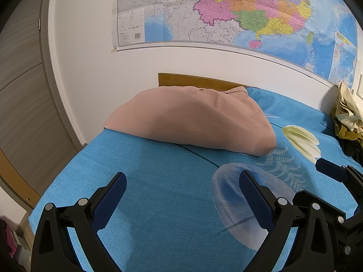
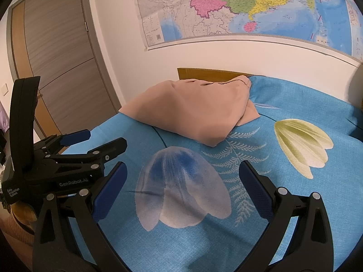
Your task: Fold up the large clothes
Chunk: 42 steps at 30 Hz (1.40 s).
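Observation:
A folded beige-pink garment (image 1: 195,120) lies in a compact bundle at the far side of the blue floral bed sheet (image 1: 158,204), near the headboard; it also shows in the right wrist view (image 2: 192,108). My left gripper (image 1: 182,181) is open and empty, hovering over the sheet well short of the garment. My right gripper (image 2: 182,170) is open and empty too, above a printed white-blue flower. The left gripper (image 2: 90,142) shows at the left of the right wrist view, jaws apart. The right gripper's blue fingertip (image 1: 329,170) shows at the right of the left wrist view.
A wooden headboard (image 1: 192,80) and a white wall with a large map (image 1: 226,11) stand behind the bed. A crumpled yellowish garment (image 1: 347,113) lies at the far right. A wooden door (image 2: 63,56) is on the left, beyond the bed's left edge.

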{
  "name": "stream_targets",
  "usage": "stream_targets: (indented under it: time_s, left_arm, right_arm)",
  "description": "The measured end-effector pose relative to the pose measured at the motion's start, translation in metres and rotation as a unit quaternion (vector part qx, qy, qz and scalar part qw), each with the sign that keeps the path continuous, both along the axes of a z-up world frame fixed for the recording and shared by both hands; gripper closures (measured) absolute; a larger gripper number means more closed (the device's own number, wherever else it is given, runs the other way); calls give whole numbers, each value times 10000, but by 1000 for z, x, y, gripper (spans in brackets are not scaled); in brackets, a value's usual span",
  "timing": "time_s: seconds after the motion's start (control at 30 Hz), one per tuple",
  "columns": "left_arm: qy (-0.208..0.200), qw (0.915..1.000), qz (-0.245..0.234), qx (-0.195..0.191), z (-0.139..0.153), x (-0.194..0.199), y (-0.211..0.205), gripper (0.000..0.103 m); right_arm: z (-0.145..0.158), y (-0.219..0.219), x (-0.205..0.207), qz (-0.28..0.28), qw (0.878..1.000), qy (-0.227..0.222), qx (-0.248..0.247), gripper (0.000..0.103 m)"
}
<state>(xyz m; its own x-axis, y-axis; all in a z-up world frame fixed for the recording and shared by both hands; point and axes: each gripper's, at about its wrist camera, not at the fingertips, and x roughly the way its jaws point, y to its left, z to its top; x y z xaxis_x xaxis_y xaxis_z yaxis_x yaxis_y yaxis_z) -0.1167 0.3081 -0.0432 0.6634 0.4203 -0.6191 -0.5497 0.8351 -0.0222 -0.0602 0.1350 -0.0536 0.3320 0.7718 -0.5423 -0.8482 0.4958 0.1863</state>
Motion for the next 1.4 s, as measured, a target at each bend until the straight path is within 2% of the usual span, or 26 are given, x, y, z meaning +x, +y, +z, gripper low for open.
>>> stream_targets:
  time_s: [1.4]
  left_arm:
    - [-4,10000,27,45,0,-4,-2,7]
  right_arm:
    - [0,-2,1,48,10000,36,74,6]
